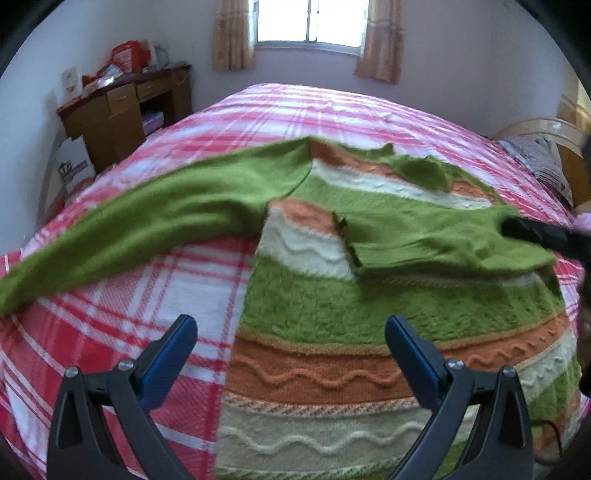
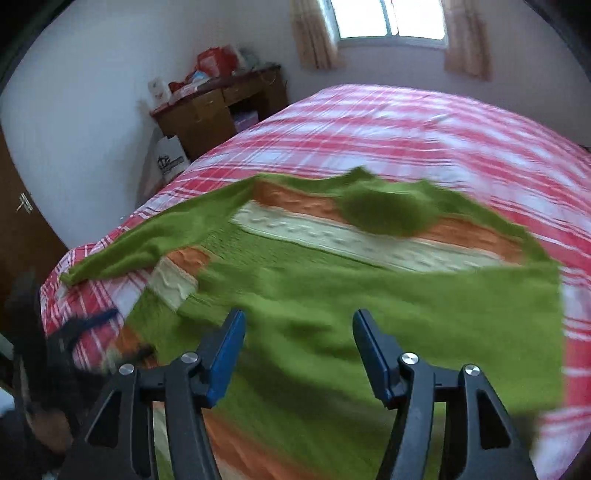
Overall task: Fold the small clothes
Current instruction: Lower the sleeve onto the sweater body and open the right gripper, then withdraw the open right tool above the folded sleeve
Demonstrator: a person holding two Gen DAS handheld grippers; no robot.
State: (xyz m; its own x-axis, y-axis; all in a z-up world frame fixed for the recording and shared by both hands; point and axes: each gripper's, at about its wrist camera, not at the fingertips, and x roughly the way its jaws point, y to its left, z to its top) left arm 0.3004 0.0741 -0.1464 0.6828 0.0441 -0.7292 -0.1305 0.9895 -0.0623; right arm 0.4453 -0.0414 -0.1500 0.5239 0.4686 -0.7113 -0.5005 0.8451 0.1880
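So the fuzzy green knit sweater with orange and cream wavy stripes (image 1: 369, 295) is lying flat on the bed, one sleeve (image 1: 436, 240) already folded across the chest, the other long green sleeve (image 1: 147, 218) still trailing off sideways.

The right gripper (image 2: 298, 332) is hanging over the folded sleeve with its jaws spread and nothing in them. The left gripper (image 1: 291, 336) is also gaping wide, hovering over the hem, empty.

I'd guess the trailing sleeve is next: pinch near the cuff, carry it low across, lay it flat.

The pink-and-white plaid bedspread (image 1: 110, 332) is soft, so expect drag. A cluttered wooden desk (image 1: 122, 107) is sitting in the corner, and a curtained window (image 1: 310, 22) is lighting the room.
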